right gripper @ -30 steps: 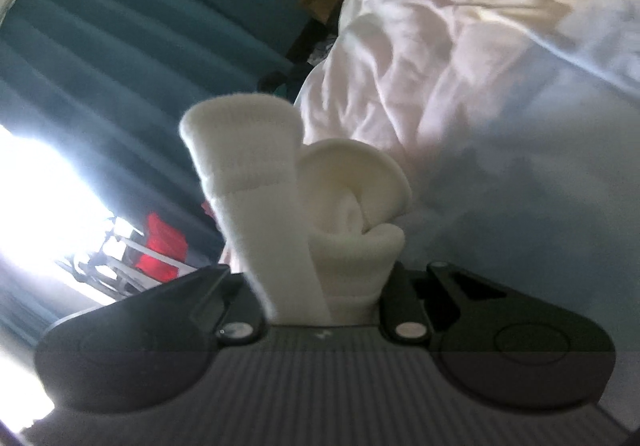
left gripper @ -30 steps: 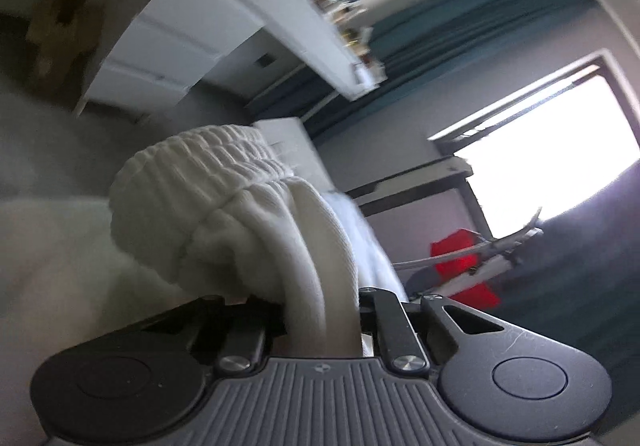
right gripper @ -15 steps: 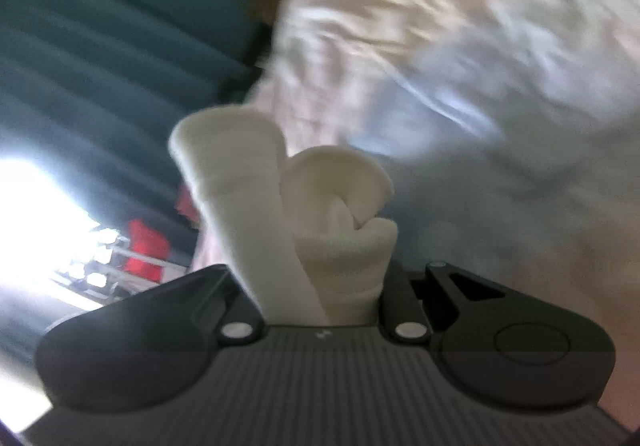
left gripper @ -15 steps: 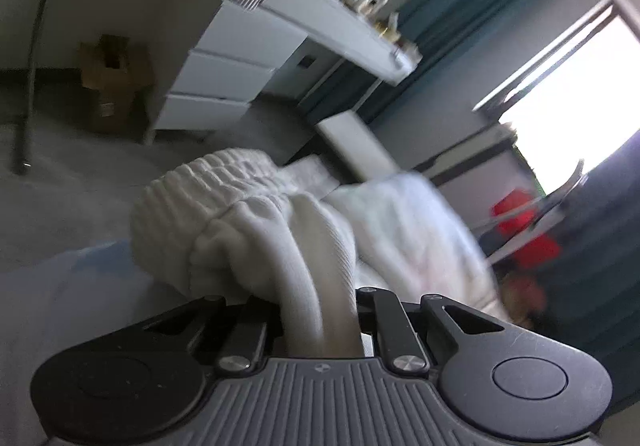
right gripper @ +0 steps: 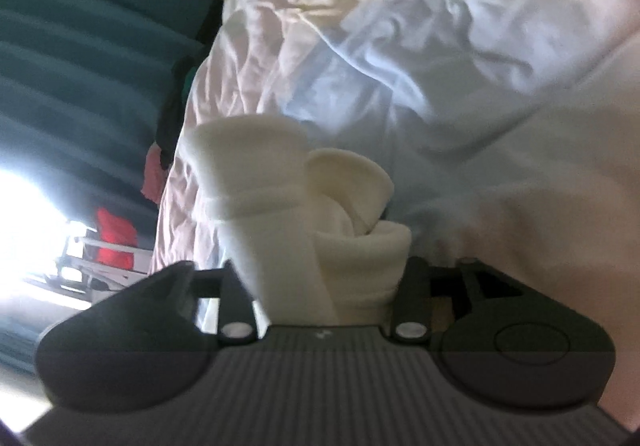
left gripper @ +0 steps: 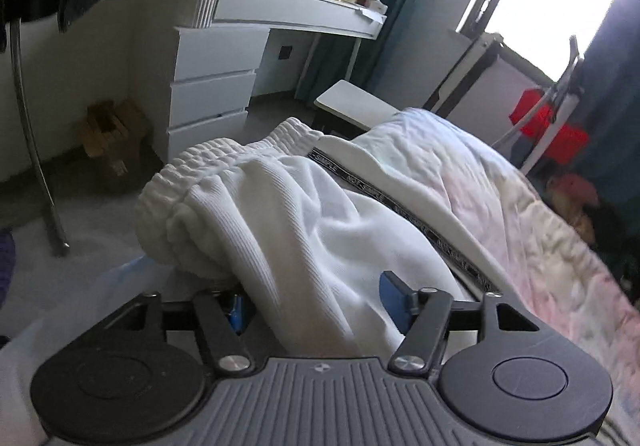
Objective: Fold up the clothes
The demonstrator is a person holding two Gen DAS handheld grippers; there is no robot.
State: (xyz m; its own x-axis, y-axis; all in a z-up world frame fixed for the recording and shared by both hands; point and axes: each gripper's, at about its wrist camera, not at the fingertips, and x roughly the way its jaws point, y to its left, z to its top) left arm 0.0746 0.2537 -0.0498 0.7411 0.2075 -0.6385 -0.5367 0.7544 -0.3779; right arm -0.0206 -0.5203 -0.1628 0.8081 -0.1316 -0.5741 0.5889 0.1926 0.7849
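Left hand-held gripper point(left gripper: 316, 302): jaws spread wide, white ribbed garment point(left gripper: 288, 214) draped loose between them, elastic waistband point(left gripper: 188, 174) bunched ahead-left, rest trailing ahead-right over the bed point(left gripper: 520, 206). Right hand-held gripper point(right gripper: 324, 286): pinching a bunched cuff of white garment point(right gripper: 280, 214), crumpled duvet point(right gripper: 400, 26) beyond

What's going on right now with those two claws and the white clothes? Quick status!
Left gripper open, white garment draped between its fingers. Right gripper shut on white garment's bunched end. Rumpled bedding beneath; nothing in the way.
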